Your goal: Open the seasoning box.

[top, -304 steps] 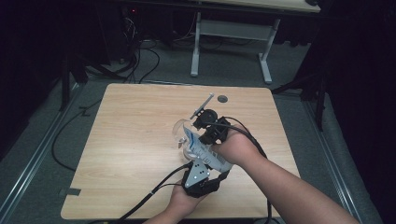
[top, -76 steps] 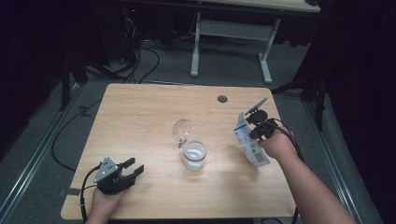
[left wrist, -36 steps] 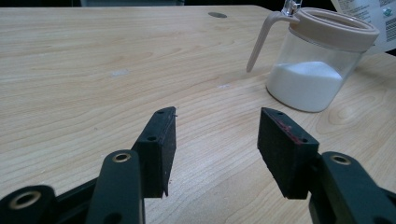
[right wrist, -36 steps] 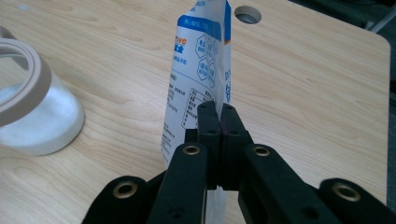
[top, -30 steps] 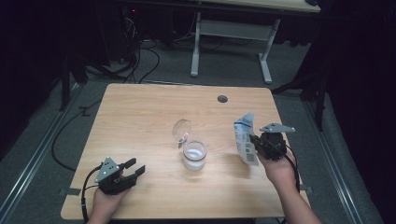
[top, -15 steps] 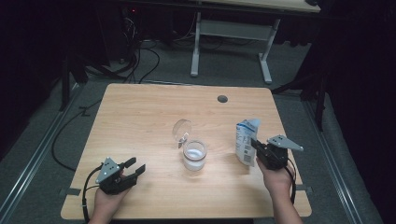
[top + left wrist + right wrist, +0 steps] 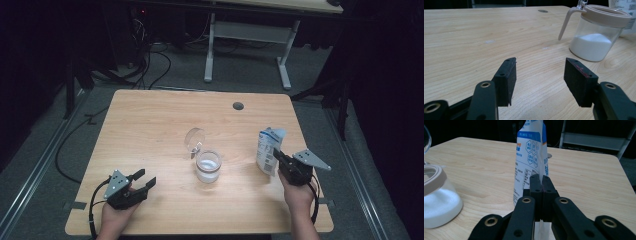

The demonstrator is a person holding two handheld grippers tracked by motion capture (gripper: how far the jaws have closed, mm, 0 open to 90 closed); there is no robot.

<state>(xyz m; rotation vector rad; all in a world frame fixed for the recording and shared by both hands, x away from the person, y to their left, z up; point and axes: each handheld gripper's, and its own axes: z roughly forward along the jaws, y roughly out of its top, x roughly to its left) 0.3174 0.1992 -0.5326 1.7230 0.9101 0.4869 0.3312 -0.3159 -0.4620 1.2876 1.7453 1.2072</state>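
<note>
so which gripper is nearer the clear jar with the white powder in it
Right. The right gripper stands just right of the clear jar of white powder, its jaws shut on the blue and white bag. The left gripper rests farther off, toward the table's front left.

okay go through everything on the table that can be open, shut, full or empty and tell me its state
Jar: upright, lid flipped open, partly filled with white powder.
Bag: upright, top open, pinched at its edge.
Right claw: shut on the bag.
Left claw: open, nothing between its jaws.
</note>
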